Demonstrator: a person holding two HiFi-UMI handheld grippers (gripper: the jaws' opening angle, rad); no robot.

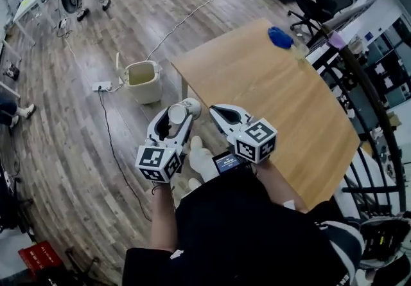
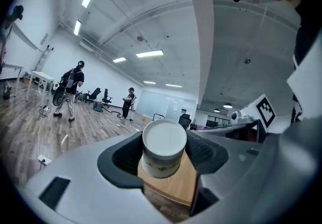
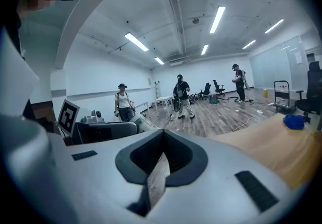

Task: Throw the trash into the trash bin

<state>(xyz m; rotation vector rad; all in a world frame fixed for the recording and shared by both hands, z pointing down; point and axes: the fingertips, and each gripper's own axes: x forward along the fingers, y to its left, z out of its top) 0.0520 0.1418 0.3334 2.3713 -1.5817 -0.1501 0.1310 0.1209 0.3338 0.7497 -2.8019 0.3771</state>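
Cup: a small round paper cup [image 2: 162,148]; white flat end facing the left gripper's camera; pale side with a faint greenish print; lying roughly level
Cup's place: between the jaws of the left gripper [image 1: 174,119], at their tips; over the floor just beside the near corner of the table [image 1: 276,105]
Left gripper: jaws set wide and clamped on the cup, one dark pad on each side of it
Right gripper: right gripper [image 1: 218,111] close beside the left one; jaws drawn together to a narrow slit; nothing can be made out in the slit
Trash bin: one cream-coloured trash bin [image 1: 142,81], open at the top; upright on the wooden floor [image 1: 77,150]; well apart from the cup, off the table's left corner
Beside the bin: one white power strip [image 1: 101,87] with a dark cable running from it
Table top: light wood; one blue thing [image 1: 280,36] at its far end, too small to tell
Count: one cup; one bin; two grippers; one table
Background: three people standing in the right gripper view; one black office chair [image 1: 327,2] beyond the table
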